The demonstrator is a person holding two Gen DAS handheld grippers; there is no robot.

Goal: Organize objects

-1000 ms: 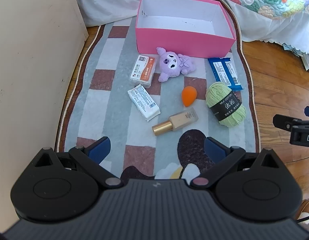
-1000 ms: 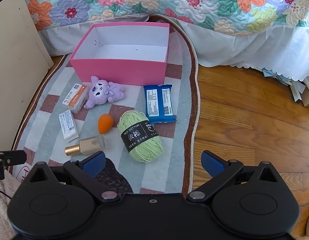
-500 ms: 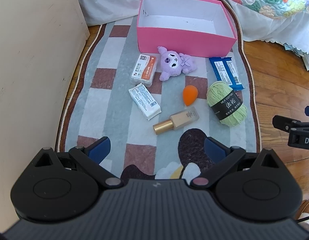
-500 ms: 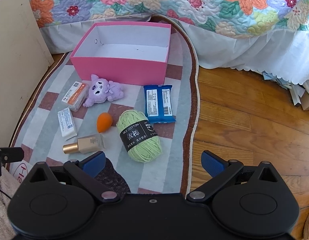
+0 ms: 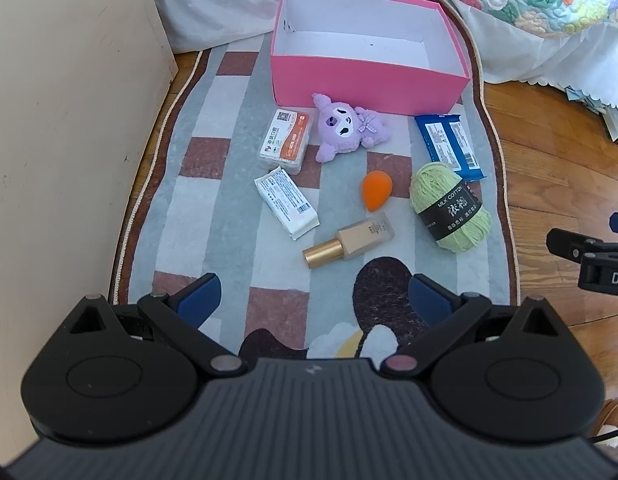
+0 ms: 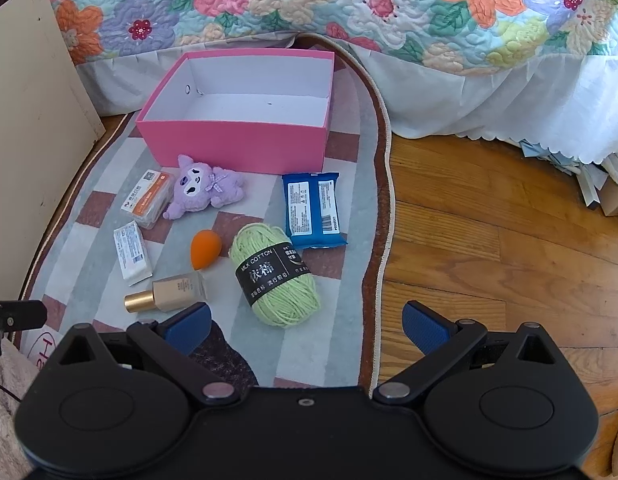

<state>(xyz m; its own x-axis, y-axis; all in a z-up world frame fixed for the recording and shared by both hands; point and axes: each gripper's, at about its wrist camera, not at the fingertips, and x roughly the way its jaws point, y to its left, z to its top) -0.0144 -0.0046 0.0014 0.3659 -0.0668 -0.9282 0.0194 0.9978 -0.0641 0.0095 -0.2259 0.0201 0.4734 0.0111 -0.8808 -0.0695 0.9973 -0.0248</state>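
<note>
At the far left a cream panel (image 5: 69, 128) stands upright along the edge of the striped rug (image 5: 229, 208) on the wooden floor (image 6: 489, 240). My left gripper (image 5: 313, 300) hovers above the near end of the rug, its jaws spread wide with nothing between them. Ahead of it on the rug, going left to right, lie a white and orange packet (image 5: 286, 141), and nearer to me a white sachet (image 5: 287, 203) set at a slant. Just right of the packet, a purple plush toy (image 5: 349, 128) lies close against the front wall of the pink box (image 5: 369, 80), which sits open at the far end of the rug and looks empty. Nearer than the toy lies an orange makeup sponge (image 5: 375, 190), and nearer still a foundation bottle (image 5: 349, 240) on its side, gold cap pointing to the left. To the right lies a green yarn ball (image 6: 275, 276) with a black band, its far end touching or just overlapping a blue wipes pack (image 6: 312, 210) that rests flat near the rug's right border. My right gripper (image 6: 307, 324) hangs over that border, jaws likewise wide apart and holding nothing, the yarn just ahead between them. Beyond everything, a floral bedspread (image 6: 349, 8) drapes from the bed.
</note>
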